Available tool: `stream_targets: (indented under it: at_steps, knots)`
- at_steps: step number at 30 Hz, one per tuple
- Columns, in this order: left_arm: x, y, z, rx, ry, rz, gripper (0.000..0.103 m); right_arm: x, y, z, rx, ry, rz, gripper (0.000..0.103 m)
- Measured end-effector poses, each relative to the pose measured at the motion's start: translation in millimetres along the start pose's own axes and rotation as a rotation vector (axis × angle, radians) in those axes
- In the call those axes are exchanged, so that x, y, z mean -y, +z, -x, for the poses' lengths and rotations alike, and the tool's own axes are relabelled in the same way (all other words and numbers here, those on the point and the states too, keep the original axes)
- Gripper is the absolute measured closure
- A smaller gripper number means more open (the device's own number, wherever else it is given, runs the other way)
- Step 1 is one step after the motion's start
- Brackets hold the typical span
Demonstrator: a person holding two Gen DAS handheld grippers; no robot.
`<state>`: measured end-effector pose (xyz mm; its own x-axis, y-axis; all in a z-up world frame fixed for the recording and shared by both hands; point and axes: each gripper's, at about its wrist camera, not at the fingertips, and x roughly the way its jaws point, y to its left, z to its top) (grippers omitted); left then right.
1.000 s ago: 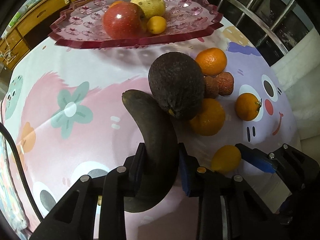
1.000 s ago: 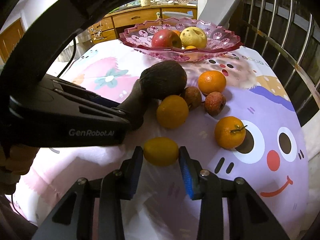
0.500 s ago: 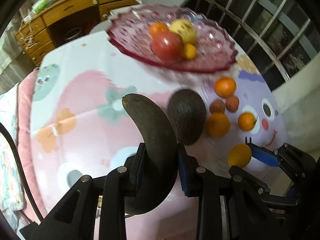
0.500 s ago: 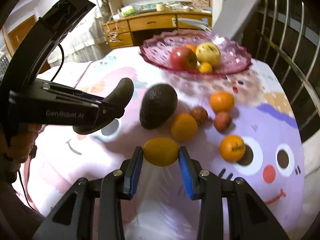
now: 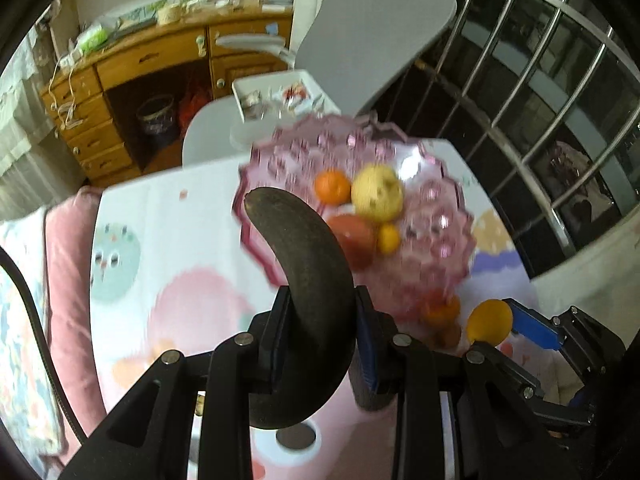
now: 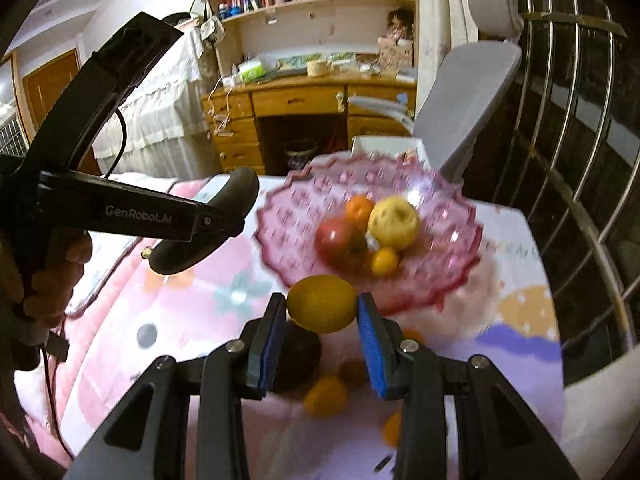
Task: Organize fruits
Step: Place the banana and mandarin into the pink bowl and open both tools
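My left gripper [image 5: 320, 316] is shut on a dark, overripe banana [image 5: 304, 280] and holds it in the air in front of the pink glass fruit bowl [image 5: 440, 216]. My right gripper [image 6: 322, 316] is shut on a yellow lemon [image 6: 322, 308], also lifted, just short of the bowl [image 6: 452, 240]. The bowl holds a red apple [image 6: 338, 240], a yellow pear [image 6: 394, 220], an orange [image 6: 358, 206] and a small yellow fruit [image 6: 384, 260]. The left gripper with the banana [image 6: 208, 224] also shows at the left of the right wrist view.
A dark avocado [image 6: 298, 354] and several oranges [image 6: 326, 396] lie on the cartoon tablecloth [image 6: 180, 300] below my right gripper. A grey chair [image 6: 468, 104] and a metal railing [image 6: 568, 160] stand behind the bowl, a wooden desk [image 6: 300, 112] farther back.
Both grippers have risen from the table with their fruit and moved toward the bowl, which is now closer and seen more from above. The loose fruit has dropped low in view.
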<state>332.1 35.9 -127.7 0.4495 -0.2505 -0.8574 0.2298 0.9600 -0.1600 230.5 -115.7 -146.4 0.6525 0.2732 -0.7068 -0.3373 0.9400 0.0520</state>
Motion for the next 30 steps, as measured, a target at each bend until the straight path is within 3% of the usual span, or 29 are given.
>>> stream_targets:
  at_steps: [5,9,20,21,23,24,30]
  knots:
    - [9,38,-19,0.055,-0.003,-0.024,0.075,20,22,-17,0.027,-0.047,-0.004,0.066]
    - [11,58,-41,0.065,-0.017,-0.018,0.075,35,29,-41,-0.003,-0.07,-0.034,0.066]
    - [6,64,-106,-0.047,-0.016,0.021,0.073,55,22,-83,-0.088,-0.096,-0.077,0.066]
    - [6,65,-107,-0.047,-0.016,0.026,0.07,56,21,-84,-0.091,-0.097,-0.079,0.065]
    - [7,65,-102,-0.032,-0.026,0.034,0.036,57,21,-88,-0.11,-0.097,-0.097,0.058]
    - [8,65,-99,-0.023,-0.022,0.033,0.031,59,21,-90,-0.121,-0.099,-0.111,0.05]
    - [15,57,-70,-0.006,-0.026,0.063,0.024,63,22,-70,-0.093,-0.116,-0.152,0.041]
